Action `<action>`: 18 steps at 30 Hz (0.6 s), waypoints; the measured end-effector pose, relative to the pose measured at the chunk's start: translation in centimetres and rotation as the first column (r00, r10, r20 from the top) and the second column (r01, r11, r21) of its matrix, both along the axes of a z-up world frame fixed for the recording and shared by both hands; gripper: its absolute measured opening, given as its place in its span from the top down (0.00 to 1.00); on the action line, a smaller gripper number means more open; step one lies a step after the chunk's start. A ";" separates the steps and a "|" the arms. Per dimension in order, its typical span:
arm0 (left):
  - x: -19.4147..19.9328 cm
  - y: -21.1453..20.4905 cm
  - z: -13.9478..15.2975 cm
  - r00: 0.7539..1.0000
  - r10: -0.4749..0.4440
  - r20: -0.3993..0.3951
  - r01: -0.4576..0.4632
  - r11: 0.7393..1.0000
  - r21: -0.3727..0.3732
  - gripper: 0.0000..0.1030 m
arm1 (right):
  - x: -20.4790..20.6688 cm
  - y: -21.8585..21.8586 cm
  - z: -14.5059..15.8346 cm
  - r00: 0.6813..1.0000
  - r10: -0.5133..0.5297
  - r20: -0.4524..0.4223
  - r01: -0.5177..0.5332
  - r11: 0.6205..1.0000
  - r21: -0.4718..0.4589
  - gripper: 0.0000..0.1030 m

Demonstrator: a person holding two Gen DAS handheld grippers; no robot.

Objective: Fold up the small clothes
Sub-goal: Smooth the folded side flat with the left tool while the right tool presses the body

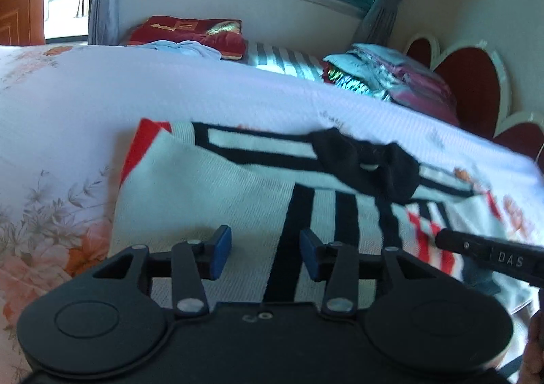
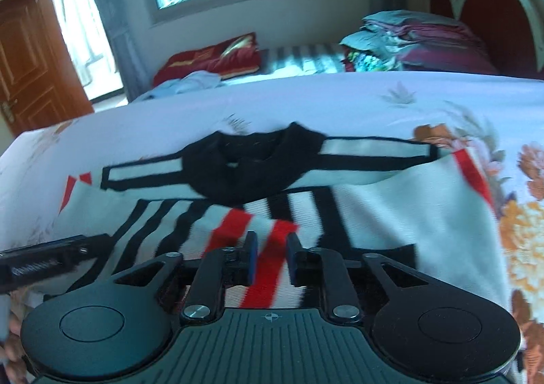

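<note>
Both my grippers, left [image 1: 265,256] and right [image 2: 270,258], gape empty; sweater [image 2: 391,214] directly beneath, collar toward frame top.

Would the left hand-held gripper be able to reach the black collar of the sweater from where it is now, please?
Probably yes. The left hand-held gripper hangs open over the sweater, and only flat knit lies between it and the black collar. The right hand-held gripper sits off to the side.

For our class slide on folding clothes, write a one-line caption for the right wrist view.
Right gripper with jaws apart above a white knitted sweater with black and red stripes, spread on a floral bedsheet.
</note>
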State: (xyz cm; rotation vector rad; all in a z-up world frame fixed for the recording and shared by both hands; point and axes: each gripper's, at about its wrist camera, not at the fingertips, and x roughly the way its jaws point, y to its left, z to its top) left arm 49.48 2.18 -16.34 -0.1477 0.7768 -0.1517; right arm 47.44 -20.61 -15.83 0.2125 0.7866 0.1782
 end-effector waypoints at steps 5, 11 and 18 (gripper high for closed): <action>0.1 -0.3 -0.6 1.000 -0.016 0.006 0.016 0.999 0.049 0.56 | 0.6 0.4 -1.5 1.000 0.003 -0.005 -0.003 0.990 -0.138 0.70; 0.2 0.1 -0.2 1.000 -0.015 -0.009 0.015 0.999 0.048 0.58 | 0.6 -1.6 -1.0 0.998 -0.066 -0.024 0.063 0.992 -0.110 0.70; -1.8 0.1 1.1 1.000 0.001 0.009 -0.001 1.000 0.019 0.58 | -1.7 -0.3 1.0 1.000 -0.004 0.008 0.005 0.999 -0.037 0.70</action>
